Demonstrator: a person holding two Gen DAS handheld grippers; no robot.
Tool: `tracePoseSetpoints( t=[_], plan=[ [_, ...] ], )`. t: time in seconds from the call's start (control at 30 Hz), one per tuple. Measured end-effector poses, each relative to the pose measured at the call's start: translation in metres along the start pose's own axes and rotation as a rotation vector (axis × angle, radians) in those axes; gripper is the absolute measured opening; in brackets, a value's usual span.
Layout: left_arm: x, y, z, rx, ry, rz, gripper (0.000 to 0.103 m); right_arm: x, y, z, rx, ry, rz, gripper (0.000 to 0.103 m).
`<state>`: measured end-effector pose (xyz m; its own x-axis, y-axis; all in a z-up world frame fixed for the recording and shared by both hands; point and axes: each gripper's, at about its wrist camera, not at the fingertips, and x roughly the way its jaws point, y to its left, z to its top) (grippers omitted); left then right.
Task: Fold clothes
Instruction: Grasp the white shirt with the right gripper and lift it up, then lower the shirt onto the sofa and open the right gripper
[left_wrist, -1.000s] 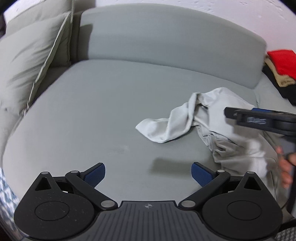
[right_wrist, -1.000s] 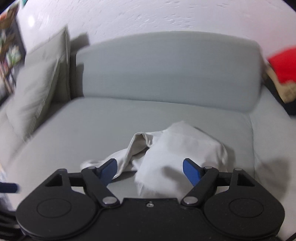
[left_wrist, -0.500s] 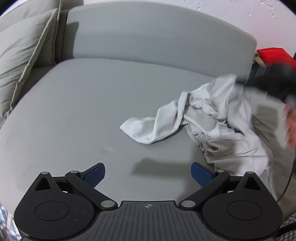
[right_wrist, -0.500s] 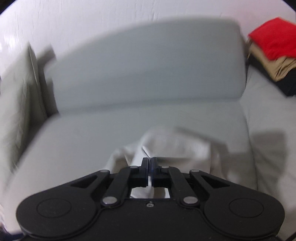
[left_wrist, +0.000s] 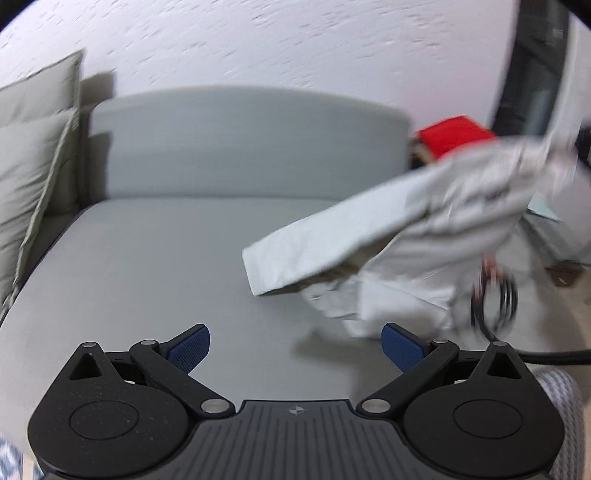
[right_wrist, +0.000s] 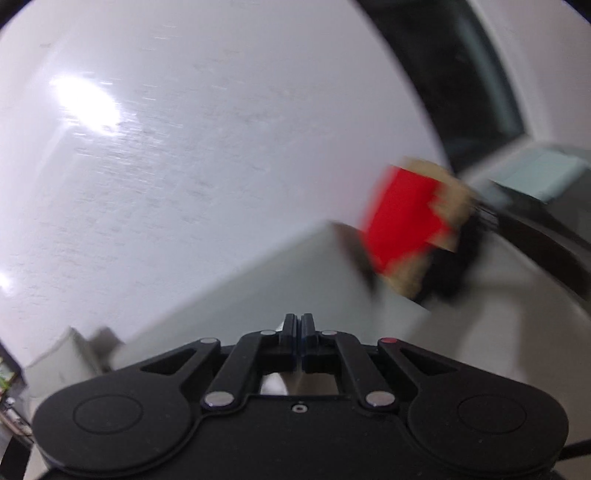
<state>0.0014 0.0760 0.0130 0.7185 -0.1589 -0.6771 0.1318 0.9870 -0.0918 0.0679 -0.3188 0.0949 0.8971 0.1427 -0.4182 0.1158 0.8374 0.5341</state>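
The left gripper sits at the bottom of its frame with its blue pads spread wide and nothing between them, above the bare grey sofa seat. The right gripper, low in the centre of its frame, has its jaws pressed together; a sliver of pale fabric shows in the gap just behind the tips, so it appears to pinch the garment. That light grey garment fills the right half of the left wrist view, raised off the seat and blurred, with one long flat end reaching toward the frame's centre. Behind it, at upper right, lies a red folded cloth on a stack. Grey cushions stand at the left edge. The right wrist view, tilted and blurred, shows mostly white wall.
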Motion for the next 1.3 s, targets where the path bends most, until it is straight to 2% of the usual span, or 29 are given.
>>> tracePoseSetpoints(
  t=[0.17,0.27,0.3,0.33,0.4,0.47,0.6,0.83,0.9,1.03,1.13,1.27,1.3],
  plan=[
    [0.018,-0.03,-0.009,0.076,0.049,-0.027,0.101,-0.031,-0.084,-0.053,-0.009,0.147,-0.254,0.008],
    [0.03,-0.048,-0.014,0.121,0.079,-0.042,0.101,-0.032,-0.108,-0.091,0.015,0.225,-0.344,0.021],
    [0.033,-0.054,-0.016,0.136,0.09,-0.047,0.101,-0.03,-0.113,-0.098,0.021,0.244,-0.313,0.027],
    [0.037,-0.06,-0.017,0.151,0.1,-0.052,0.101,-0.029,-0.109,-0.107,0.007,0.275,-0.255,0.037],
    [0.052,-0.072,-0.021,0.145,0.118,-0.059,0.101,-0.016,-0.107,-0.127,-0.038,0.341,-0.133,0.049],
    [0.064,-0.079,-0.025,0.131,0.146,-0.041,0.1,0.002,-0.089,-0.147,-0.105,0.412,-0.022,0.05],
    [0.071,-0.079,-0.033,0.094,0.17,-0.037,0.1,0.044,-0.05,-0.184,-0.245,0.5,0.082,0.05],
    [0.074,-0.058,-0.04,0.042,0.18,-0.007,0.101,0.114,-0.002,-0.23,-0.537,0.516,0.113,0.05],
    [0.077,-0.052,-0.041,0.025,0.187,-0.009,0.1,0.122,0.007,-0.239,-0.595,0.516,0.118,0.045],
    [0.083,-0.046,-0.043,0.002,0.2,-0.013,0.101,0.15,0.005,-0.236,-0.657,0.502,0.074,0.036],
    [0.085,-0.045,-0.046,-0.002,0.209,-0.014,0.1,0.162,0.002,-0.229,-0.675,0.484,0.042,0.036],
    [0.085,-0.047,-0.051,-0.002,0.218,-0.022,0.101,0.167,0.009,-0.241,-0.84,0.511,0.029,0.035],
    [0.085,-0.048,-0.051,-0.004,0.22,-0.024,0.1,0.167,0.011,-0.244,-0.868,0.503,0.019,0.028]
  ],
)
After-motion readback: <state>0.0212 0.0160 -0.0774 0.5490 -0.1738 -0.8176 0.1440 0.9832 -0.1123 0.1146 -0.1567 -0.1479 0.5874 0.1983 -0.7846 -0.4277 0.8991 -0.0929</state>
